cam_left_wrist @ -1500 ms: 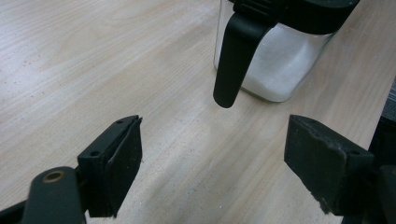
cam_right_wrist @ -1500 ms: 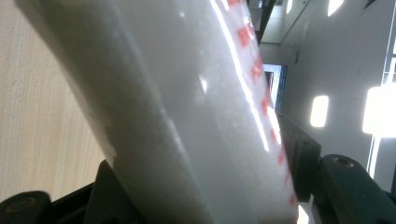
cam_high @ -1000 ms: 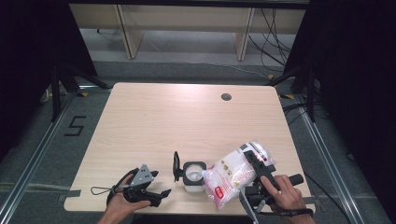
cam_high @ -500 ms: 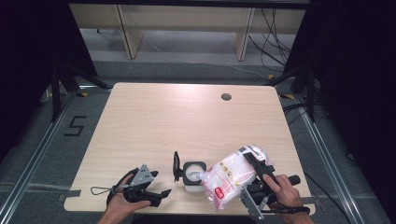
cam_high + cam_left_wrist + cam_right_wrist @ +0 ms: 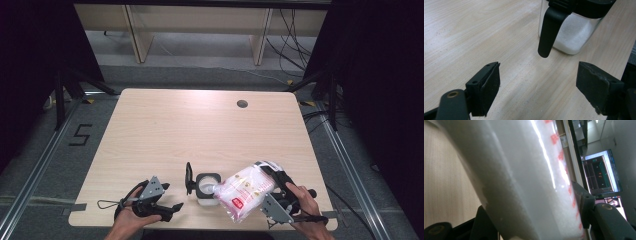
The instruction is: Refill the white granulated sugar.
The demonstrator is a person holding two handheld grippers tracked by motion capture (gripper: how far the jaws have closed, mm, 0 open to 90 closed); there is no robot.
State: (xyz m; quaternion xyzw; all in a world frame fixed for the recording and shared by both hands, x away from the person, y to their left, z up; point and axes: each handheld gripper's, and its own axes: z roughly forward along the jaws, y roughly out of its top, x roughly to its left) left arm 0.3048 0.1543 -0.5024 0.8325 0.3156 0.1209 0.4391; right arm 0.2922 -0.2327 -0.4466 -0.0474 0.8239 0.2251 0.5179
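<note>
Desk (image 5: 200, 125) of pale wood seen from above, with a person's forearms entering at the bottom edge. Near the front edge stands a clear jar (image 5: 207, 189) holding white grains, its black lid (image 5: 189, 177) flipped up on the jar's left. The right gripper (image 5: 272, 182) holds a plastic bag (image 5: 245, 191) of white grains with red print, tilted so its lower end hangs just over the jar's mouth. The right hand (image 5: 302, 212) lies low by the desk's front right corner. The left gripper (image 5: 165, 207) rests near the front edge, left of the jar and apart from it, pointing toward it.

From the left gripper view, two black fingers (image 5: 487, 87) stand wide apart with nothing between them, bare desk below. Ahead is the jar (image 5: 571, 32), about half full, the lid's black tab (image 5: 549, 32) hanging down its side.

From the right gripper view, the bag (image 5: 524, 177) passes close between the fingers (image 5: 584, 202), which press on both its sides. A strip of desk (image 5: 446, 180) shows at left.
</note>
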